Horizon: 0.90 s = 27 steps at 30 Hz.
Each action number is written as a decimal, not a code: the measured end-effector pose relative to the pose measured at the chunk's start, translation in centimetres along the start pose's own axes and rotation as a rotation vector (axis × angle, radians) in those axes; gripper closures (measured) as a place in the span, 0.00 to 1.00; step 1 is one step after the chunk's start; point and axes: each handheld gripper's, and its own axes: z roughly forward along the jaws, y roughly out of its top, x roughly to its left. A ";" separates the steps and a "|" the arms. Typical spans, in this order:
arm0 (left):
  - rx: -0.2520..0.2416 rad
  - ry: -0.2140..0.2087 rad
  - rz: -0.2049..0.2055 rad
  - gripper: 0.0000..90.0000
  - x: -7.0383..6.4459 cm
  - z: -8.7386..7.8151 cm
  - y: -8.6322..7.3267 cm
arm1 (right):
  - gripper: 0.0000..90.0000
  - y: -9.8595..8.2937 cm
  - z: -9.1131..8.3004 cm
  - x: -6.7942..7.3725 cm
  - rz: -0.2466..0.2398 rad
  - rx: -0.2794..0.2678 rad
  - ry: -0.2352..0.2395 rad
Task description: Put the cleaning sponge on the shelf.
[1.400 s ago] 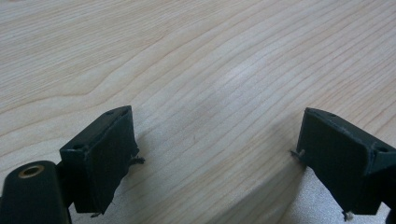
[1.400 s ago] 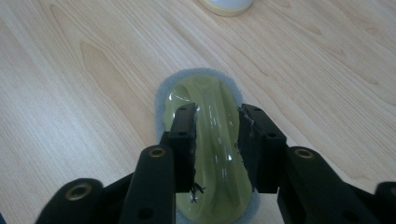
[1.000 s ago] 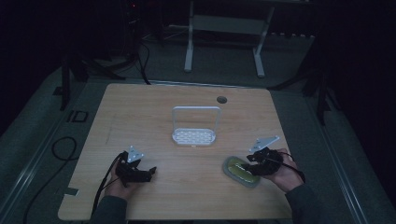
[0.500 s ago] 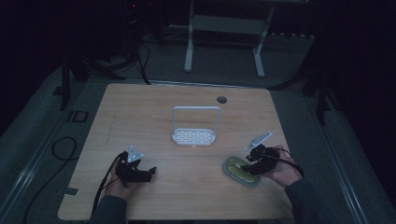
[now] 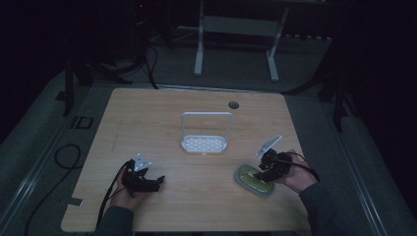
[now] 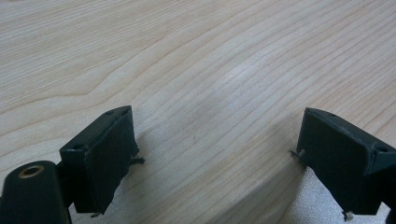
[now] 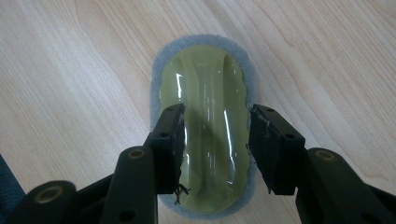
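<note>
— We've got the left gripper [image 5: 158, 182] resting low on the table [image 5: 162, 123], jaws spread wide, nothing between.

— And our right gripper [image 7: 215, 126] straddles the green scrubber [image 7: 203, 88] near the front right edge, not yet clamped.

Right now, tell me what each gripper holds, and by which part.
The right gripper straddles the green scrubber across its middle, jaws at both long sides; whether they clamp it cannot be told. The left gripper holds nothing, open over the table.
</note>
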 end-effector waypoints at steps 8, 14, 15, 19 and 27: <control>0.001 0.000 0.001 0.13 0.0 0.0 0.0 | 0.61 0.5 0.2 -0.2 -0.008 0.050 0.030; 0.001 0.000 0.001 0.13 0.0 0.0 0.0 | 0.62 1.0 0.3 -0.2 -0.023 0.087 0.037; 0.001 0.000 0.001 0.13 0.0 0.0 0.0 | 0.62 1.0 0.3 -0.2 -0.023 0.087 0.037; 0.001 0.000 0.001 0.13 0.0 0.0 0.0 | 0.63 1.4 0.5 -0.2 -0.032 0.116 0.041; 0.001 0.000 0.001 0.13 0.0 0.0 0.0 | 0.63 1.9 0.8 -0.4 -0.038 0.171 0.055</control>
